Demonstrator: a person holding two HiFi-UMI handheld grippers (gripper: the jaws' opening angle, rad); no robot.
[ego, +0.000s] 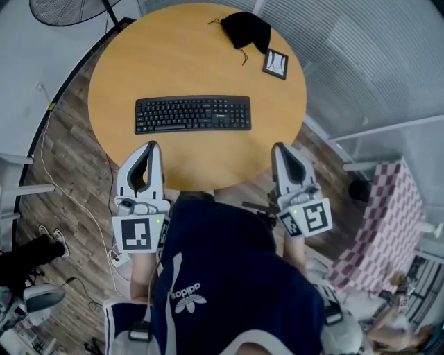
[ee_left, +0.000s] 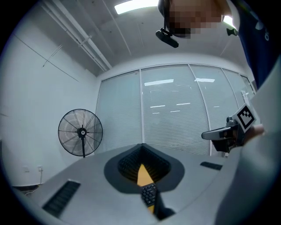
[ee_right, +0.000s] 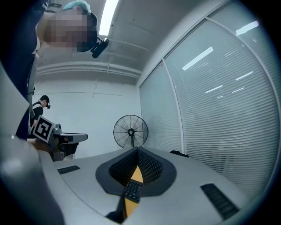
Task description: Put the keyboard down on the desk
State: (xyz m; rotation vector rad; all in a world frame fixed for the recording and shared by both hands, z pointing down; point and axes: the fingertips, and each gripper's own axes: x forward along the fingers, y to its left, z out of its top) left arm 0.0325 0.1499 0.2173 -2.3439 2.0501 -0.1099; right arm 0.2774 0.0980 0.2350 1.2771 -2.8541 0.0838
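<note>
Surroundings: a round wooden table [ego: 173, 62] carries the keyboard [ego: 193, 114], which lies flat near its middle, long side facing the person. Beyond the keyboard, toward its right end, lie a black pouch [ego: 248, 29] with a drawstring and, just beside it, a small dark card [ego: 276, 64]. Both are well apart from the keyboard. A floor fan [ego: 66, 10] stands off the table beyond the keyboard's left end. A checked cloth [ego: 378, 222] hangs well to the keyboard's right, off the table. A white cable [ego: 43, 145] runs over the floor to the left. Nothing lies between the keyboard and the grippers.

Grippers: the left gripper [ego: 150, 147] has its jaws together with nothing between them. The right gripper [ego: 281, 148] is likewise closed and empty.

Position: both grippers hover over the table's near edge, on the person's side of the keyboard, one below each end. Neither touches it.
</note>
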